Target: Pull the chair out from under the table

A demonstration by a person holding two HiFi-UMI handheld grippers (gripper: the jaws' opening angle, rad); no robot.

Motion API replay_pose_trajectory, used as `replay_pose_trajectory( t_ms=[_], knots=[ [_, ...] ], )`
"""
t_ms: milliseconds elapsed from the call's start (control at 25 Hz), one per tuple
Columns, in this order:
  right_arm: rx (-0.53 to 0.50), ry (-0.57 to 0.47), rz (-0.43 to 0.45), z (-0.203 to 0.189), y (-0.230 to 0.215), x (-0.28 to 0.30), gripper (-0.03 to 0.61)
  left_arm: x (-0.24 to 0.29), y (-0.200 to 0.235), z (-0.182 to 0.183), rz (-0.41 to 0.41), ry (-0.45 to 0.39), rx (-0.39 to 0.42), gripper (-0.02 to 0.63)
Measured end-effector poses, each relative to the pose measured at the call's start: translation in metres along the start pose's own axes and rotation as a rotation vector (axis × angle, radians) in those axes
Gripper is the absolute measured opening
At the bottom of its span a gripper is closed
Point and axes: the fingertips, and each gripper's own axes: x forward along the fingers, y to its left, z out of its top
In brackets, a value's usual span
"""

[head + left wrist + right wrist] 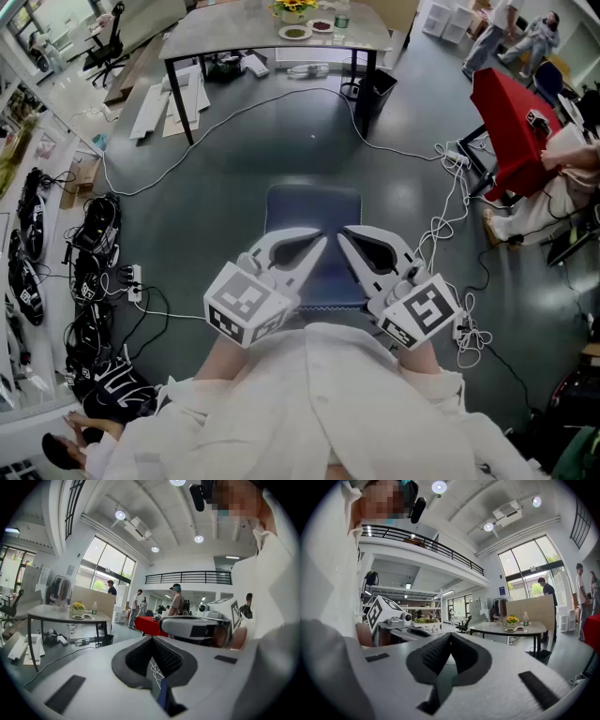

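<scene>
The blue chair [313, 211] stands on the grey floor right in front of me, well away from the grey table [234, 33], with open floor between them. My left gripper [319, 242] and right gripper [343, 234] hover side by side over the chair's near part, tips almost meeting. Both are shut with nothing visible between the pads. In the left gripper view the left gripper [152, 638] points past the right gripper [197, 627] toward the table [51, 613]. A sliver of the blue chair [163, 696] shows through its jaws. The right gripper view shows the right gripper [450, 634] shut.
White cables [441, 202] and a power strip [134, 281] trail over the floor around the chair. A red-covered table [511, 117] stands at the right, and black bags [94, 244] line the left. A black bin [375, 89] and white boards [164, 103] sit by the table's legs.
</scene>
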Motion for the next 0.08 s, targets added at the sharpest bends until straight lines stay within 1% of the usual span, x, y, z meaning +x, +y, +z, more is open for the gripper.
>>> replay_pose_trajectory(
  t_ms=[80],
  knots=[
    [0.000, 0.005, -0.002, -0.0003, -0.0012, 0.0003, 0.003, 0.0005, 0.0005, 0.0006, 0.001, 0.002, 0.000, 0.015]
  ],
)
